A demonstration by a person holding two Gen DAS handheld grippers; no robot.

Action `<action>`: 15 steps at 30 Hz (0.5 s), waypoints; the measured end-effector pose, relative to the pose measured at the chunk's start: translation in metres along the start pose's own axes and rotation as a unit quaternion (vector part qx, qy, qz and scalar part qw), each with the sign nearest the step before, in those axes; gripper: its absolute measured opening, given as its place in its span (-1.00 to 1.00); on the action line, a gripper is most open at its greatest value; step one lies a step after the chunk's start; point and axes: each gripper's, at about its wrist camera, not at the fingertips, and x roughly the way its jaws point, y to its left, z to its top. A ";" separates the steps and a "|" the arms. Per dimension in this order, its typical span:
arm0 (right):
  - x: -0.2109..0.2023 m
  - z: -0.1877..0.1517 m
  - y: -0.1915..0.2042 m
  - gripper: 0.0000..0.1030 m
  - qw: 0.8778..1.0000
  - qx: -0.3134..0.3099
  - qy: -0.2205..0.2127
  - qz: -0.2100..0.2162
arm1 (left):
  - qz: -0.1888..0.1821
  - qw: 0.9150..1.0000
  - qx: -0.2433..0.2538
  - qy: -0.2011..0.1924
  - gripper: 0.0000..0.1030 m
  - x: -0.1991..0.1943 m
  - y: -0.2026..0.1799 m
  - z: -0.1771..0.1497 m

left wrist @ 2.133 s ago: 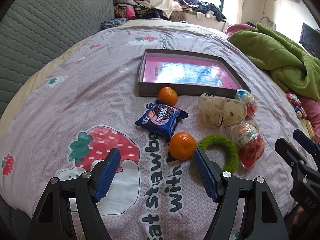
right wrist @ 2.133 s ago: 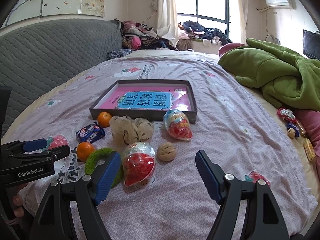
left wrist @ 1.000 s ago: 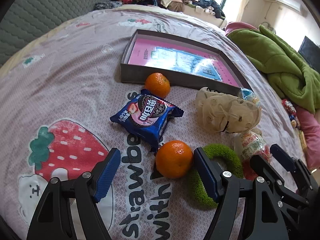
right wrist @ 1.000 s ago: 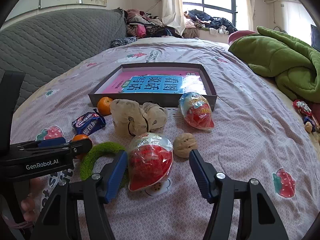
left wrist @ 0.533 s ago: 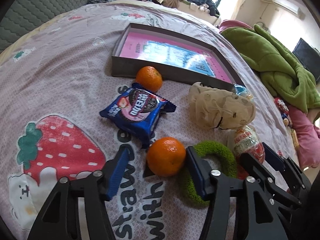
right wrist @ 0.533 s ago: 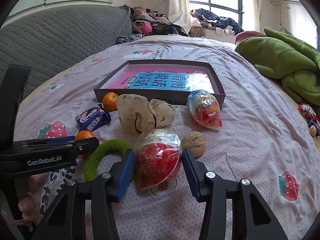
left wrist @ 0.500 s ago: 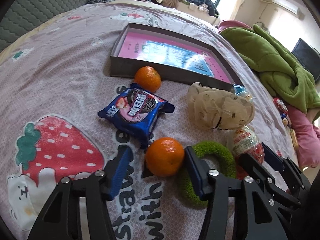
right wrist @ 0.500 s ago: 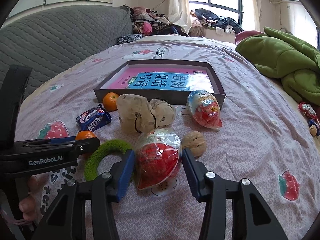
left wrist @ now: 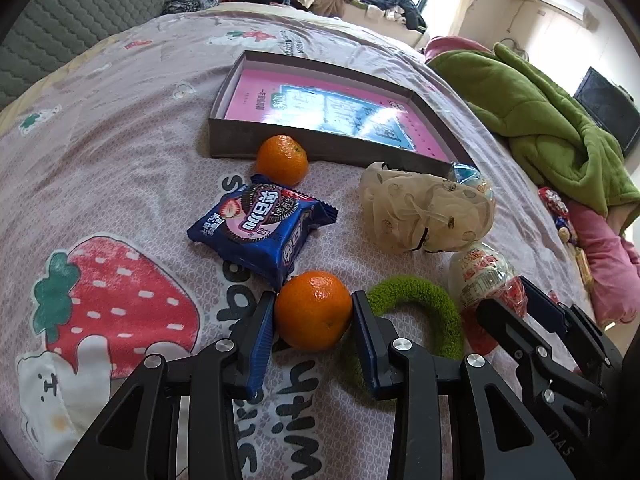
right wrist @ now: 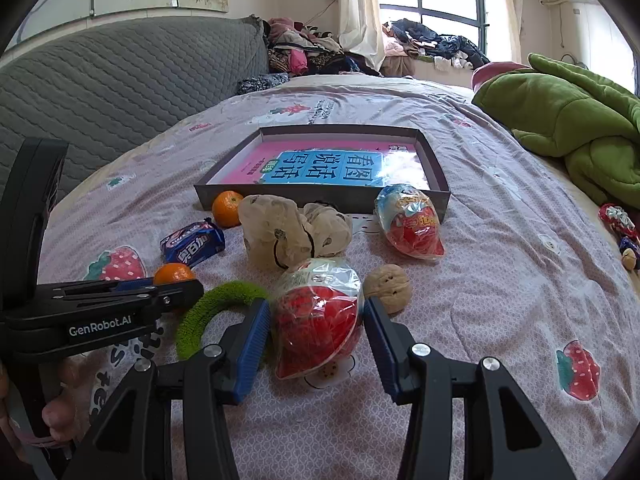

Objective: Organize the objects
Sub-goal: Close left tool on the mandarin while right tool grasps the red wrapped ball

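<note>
1. Left gripper (left wrist: 313,322): jaws just closing, pads now pinching near orange (left wrist: 313,309) across its widest part, so it can't roll out. Orange on the bedspread (left wrist: 120,168), touching cookie pack (left wrist: 260,229), beside green ring (left wrist: 416,316).
2. Right gripper (right wrist: 316,330): jaws just closing, pads against wrapped egg (right wrist: 318,316) on both sides; looks pinched, wrapper likely crushing first.
3. Walnut (right wrist: 387,287) just beside right pad: snag risk on lift.
4. Box (right wrist: 320,197) open, well behind: likely drop target.
5. Second orange (left wrist: 282,160), mesh pouch (left wrist: 424,212), second egg (right wrist: 410,226) near box wall, waiting.
</note>
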 end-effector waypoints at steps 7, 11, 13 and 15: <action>-0.006 0.001 -0.002 -0.05 1.000 0.001 -0.007 0.004 | 0.004 1.000 0.000 -0.001 -0.26 -0.009 0.002 -0.003; -0.010 0.002 -0.002 -0.05 1.000 0.002 -0.011 0.005 | 0.001 1.000 0.006 -0.005 -0.26 -0.014 -0.001 -0.004; -0.012 0.003 -0.003 -0.05 1.000 0.003 -0.013 0.006 | -0.001 1.000 0.007 -0.008 -0.26 -0.017 -0.002 -0.004; -0.014 0.004 -0.003 -0.05 1.000 0.004 -0.016 0.006 | -0.002 1.000 0.010 -0.012 -0.26 -0.021 -0.002 -0.004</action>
